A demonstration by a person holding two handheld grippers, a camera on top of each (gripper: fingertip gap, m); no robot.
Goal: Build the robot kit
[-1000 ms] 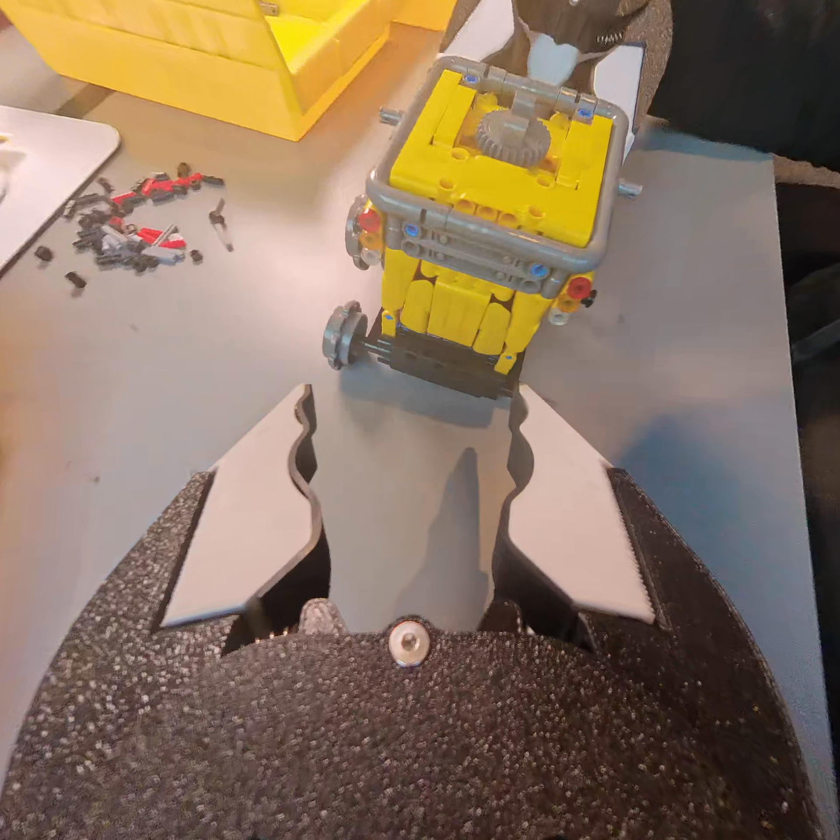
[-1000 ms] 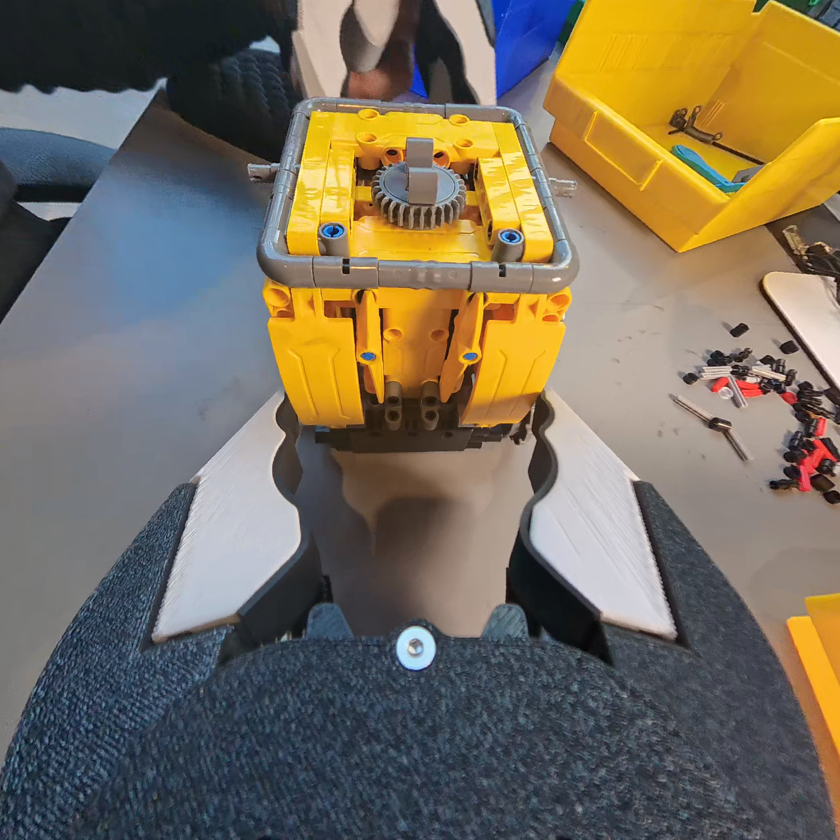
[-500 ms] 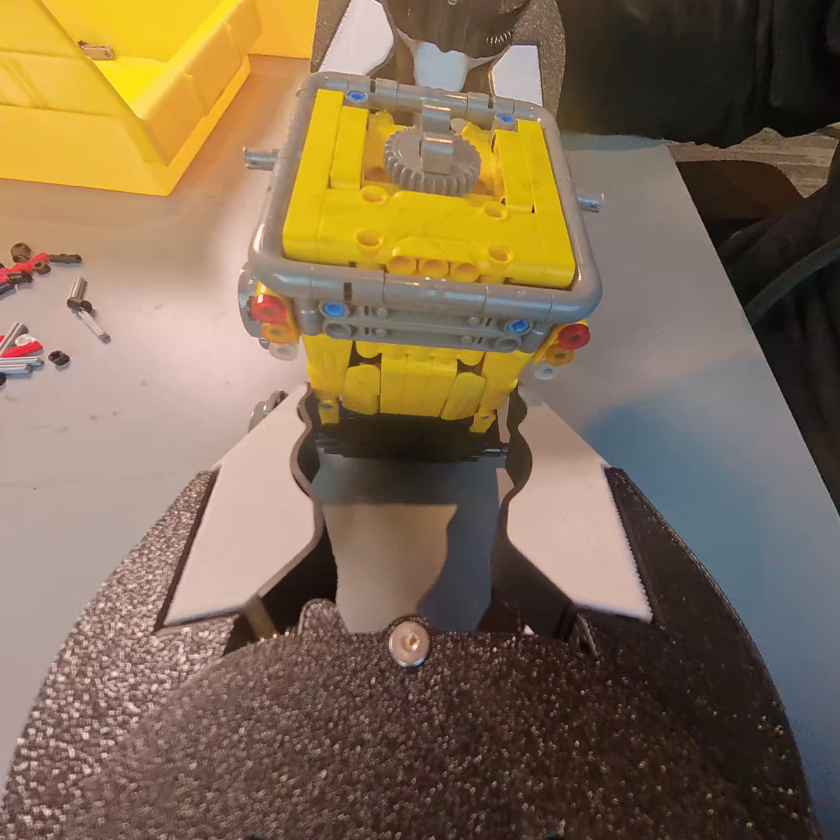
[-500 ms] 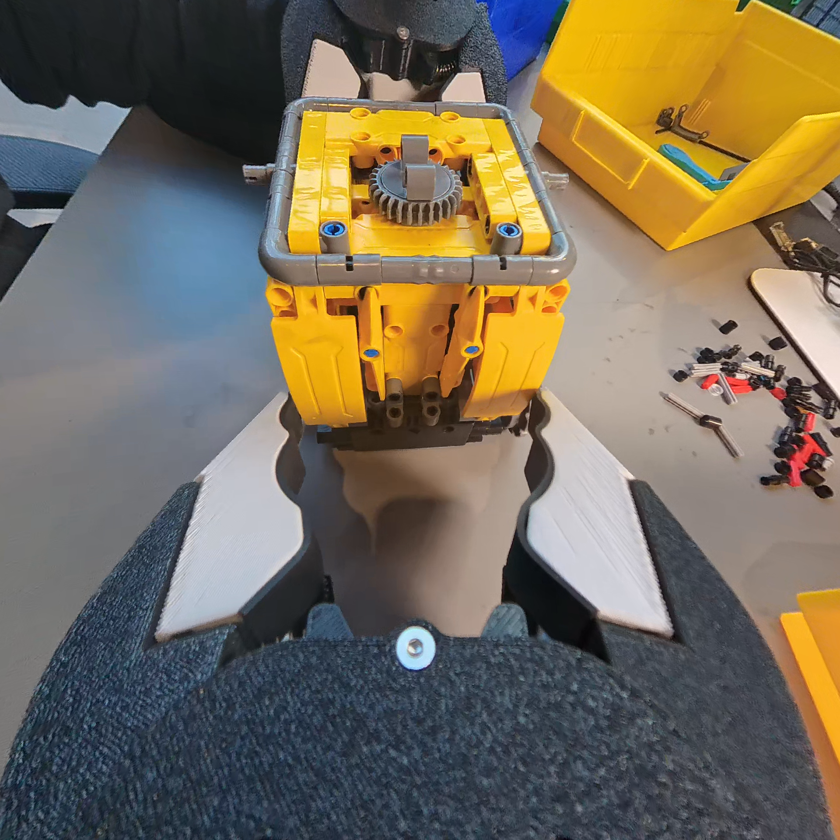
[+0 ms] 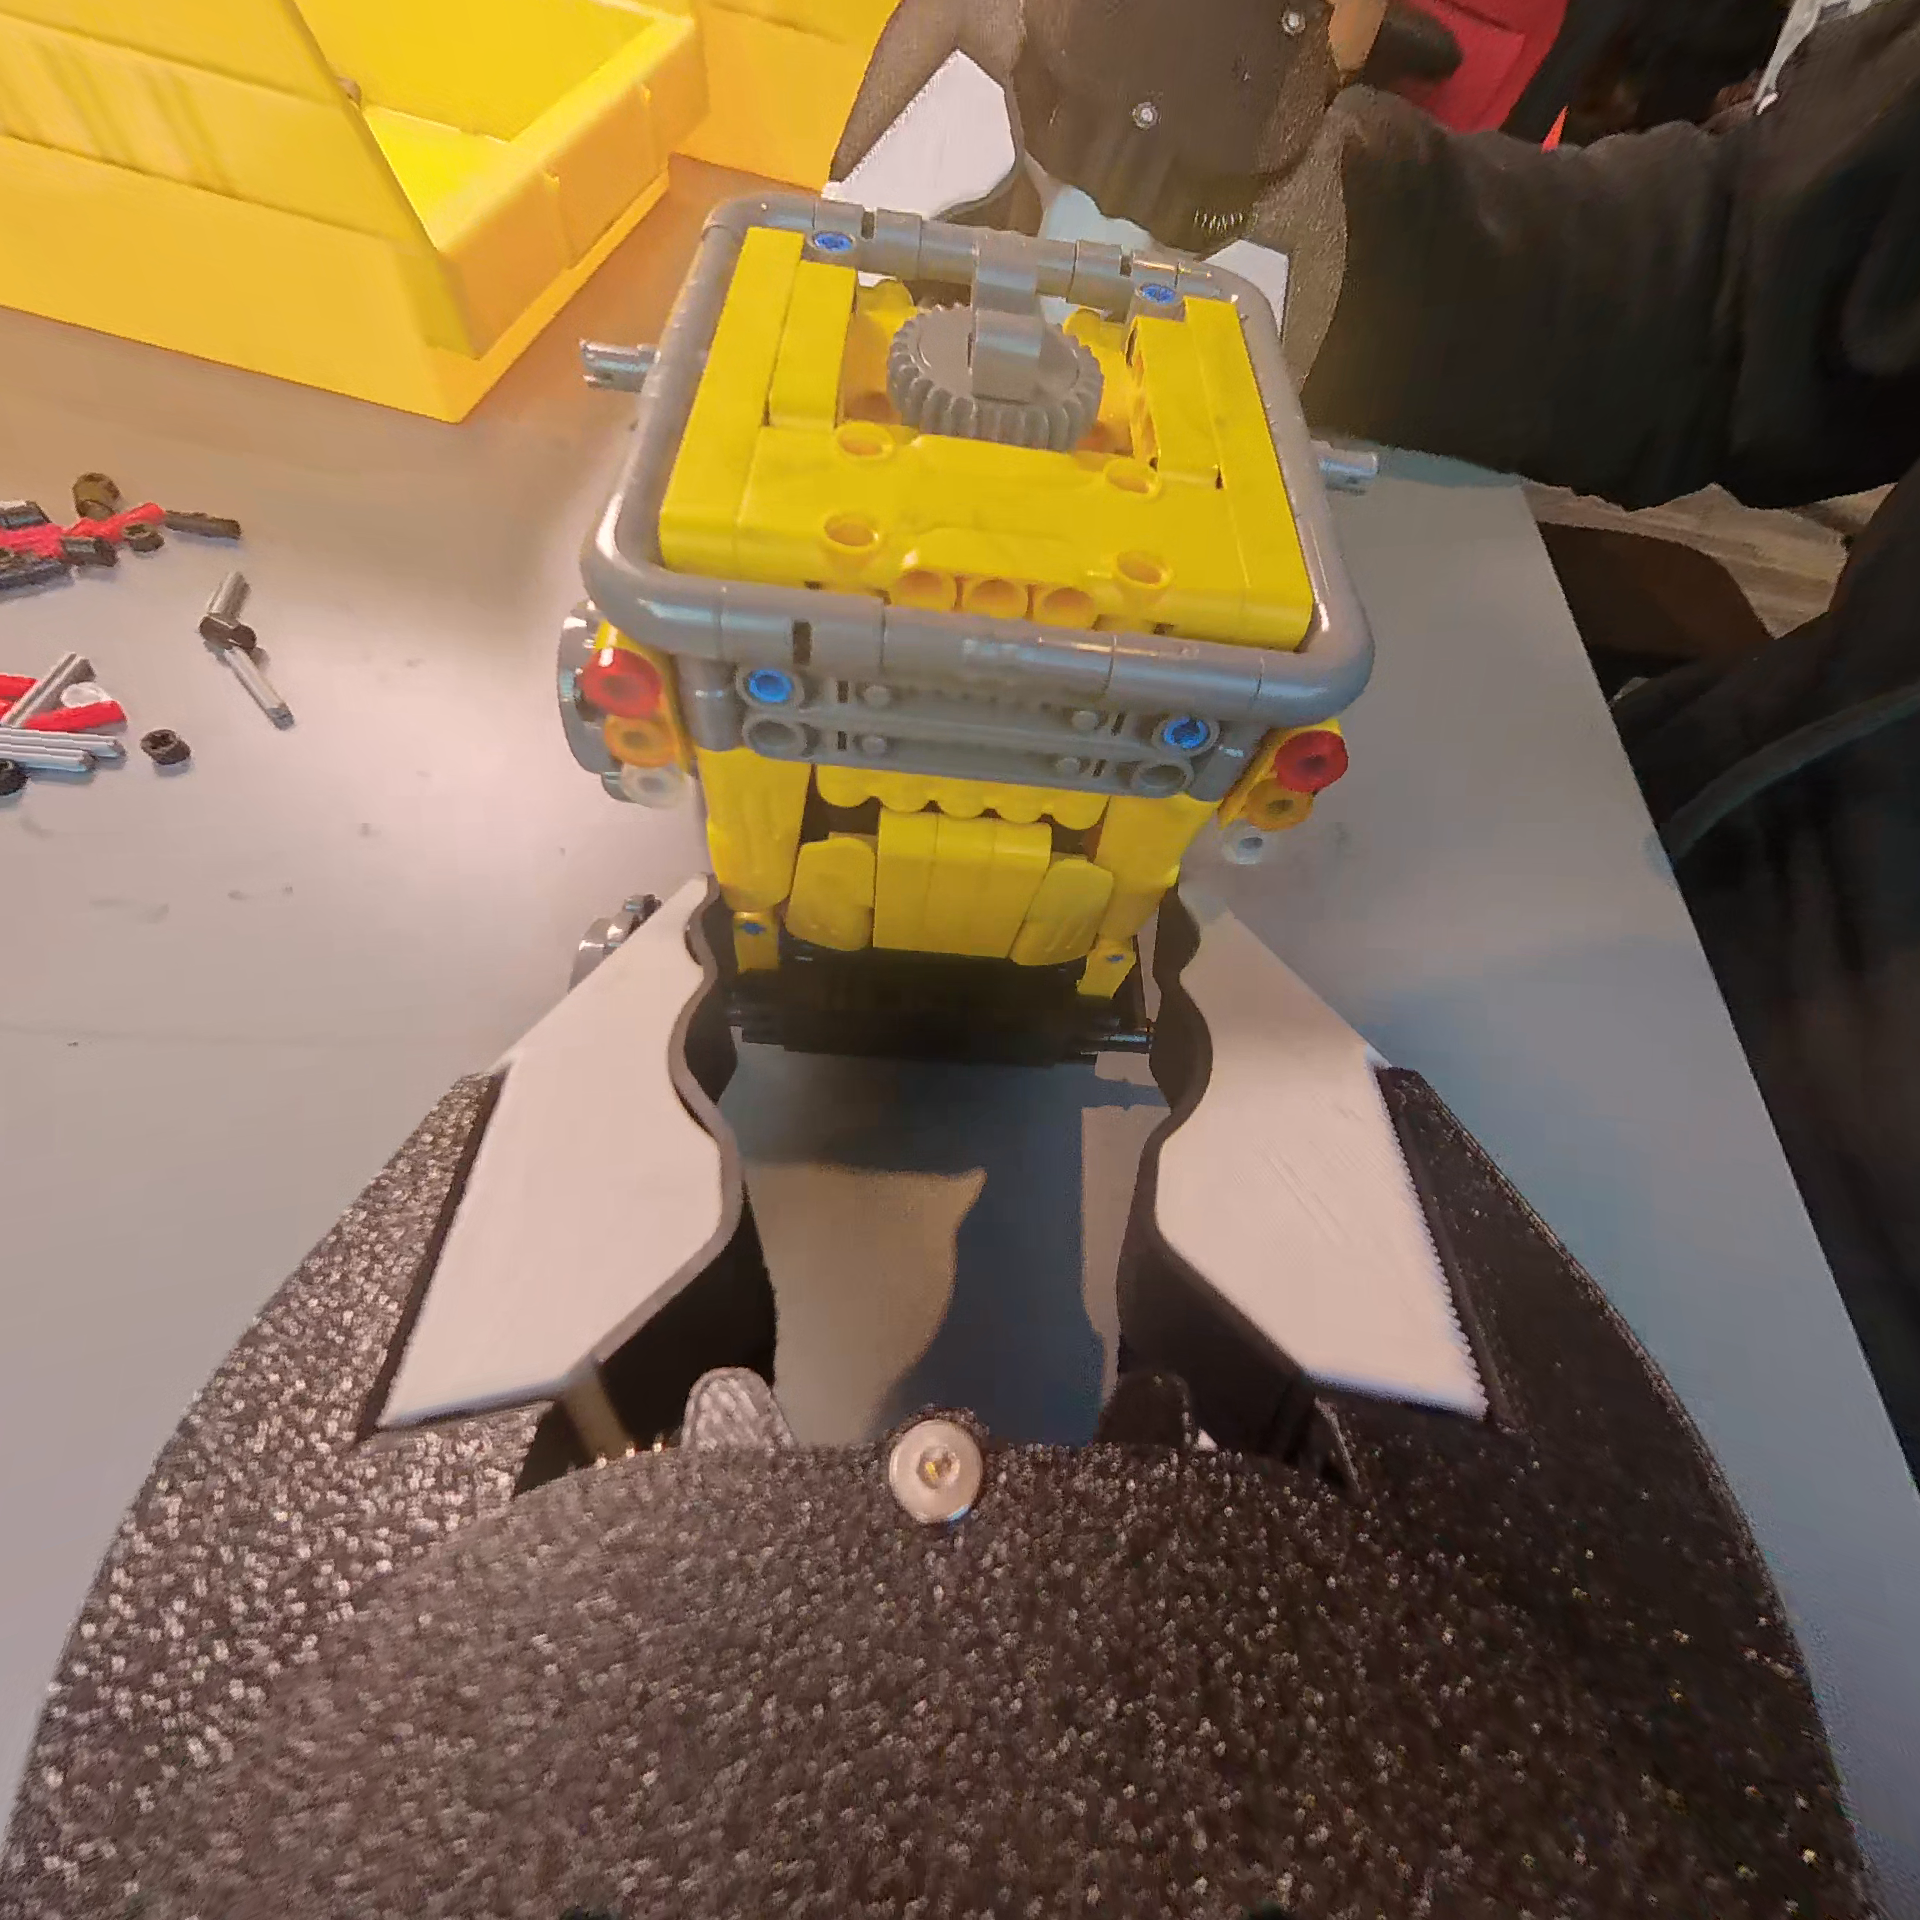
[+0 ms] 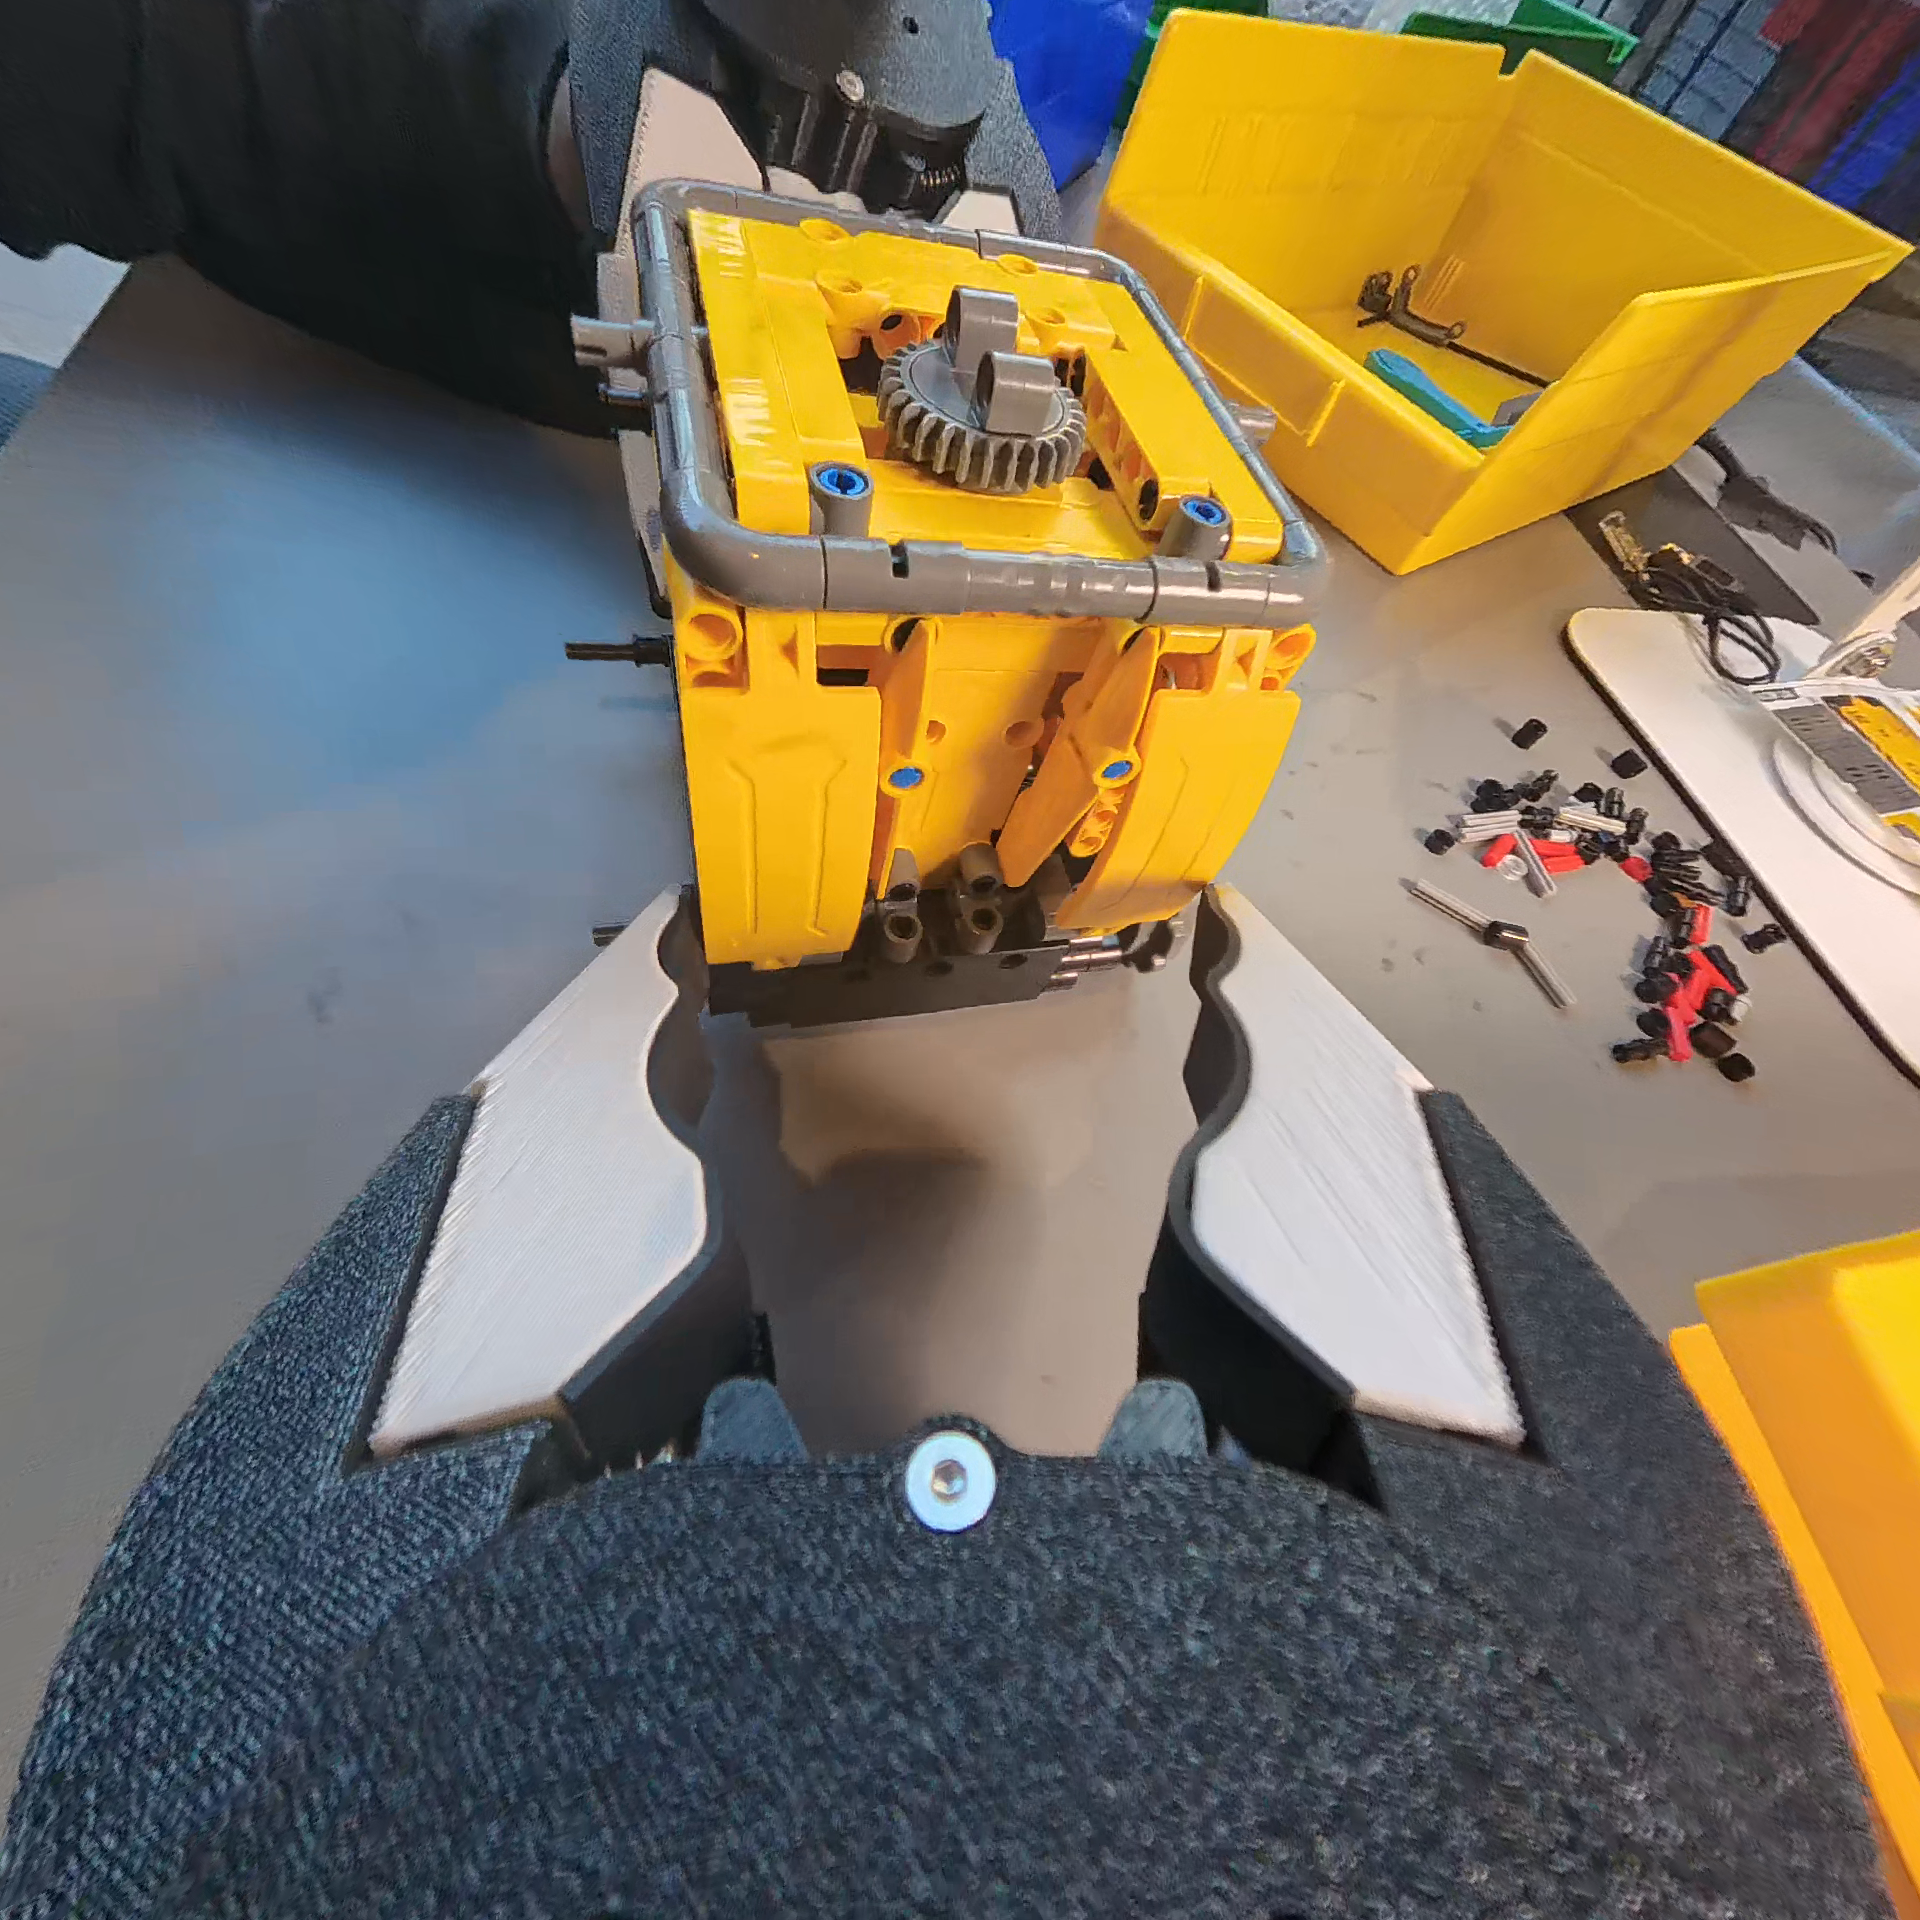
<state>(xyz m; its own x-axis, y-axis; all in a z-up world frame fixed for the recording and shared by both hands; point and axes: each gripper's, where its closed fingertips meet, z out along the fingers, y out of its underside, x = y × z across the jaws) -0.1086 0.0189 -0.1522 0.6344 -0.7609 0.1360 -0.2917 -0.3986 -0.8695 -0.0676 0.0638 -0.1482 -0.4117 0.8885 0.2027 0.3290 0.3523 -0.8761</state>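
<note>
A yellow brick-built cube model (image 5: pixel 966 520) with a grey rail round its top and a grey gear (image 5: pixel 992 379) on top stands on the grey table (image 5: pixel 312 935). My left gripper (image 5: pixel 940 920) is open, its fingertips on either side of the model's black base, close to it. My right gripper (image 6: pixel 945 914) faces the model (image 6: pixel 966 727) from the opposite side, and its fingertips press the black base on both sides. In this view the model looks turned and tilted. Each gripper shows behind the model in the other's view.
Yellow bins (image 5: pixel 312 208) (image 6: pixel 1455 312) stand at the back. Several small black, red and grey pins (image 6: pixel 1621 914) (image 5: pixel 94 644) lie loose beside the model. A white board (image 6: pixel 1766 790) lies at the right. A person's dark sleeves (image 5: pixel 1610 312) reach in. The table edge (image 5: pixel 1621 748) is close. The gap from one gripper's tips to the other's is roughly 8 cm.
My left gripper came forward until its fingers straddled the model's base. My right gripper's fingers narrowed onto the base, and its view of the model turned and tilted.
</note>
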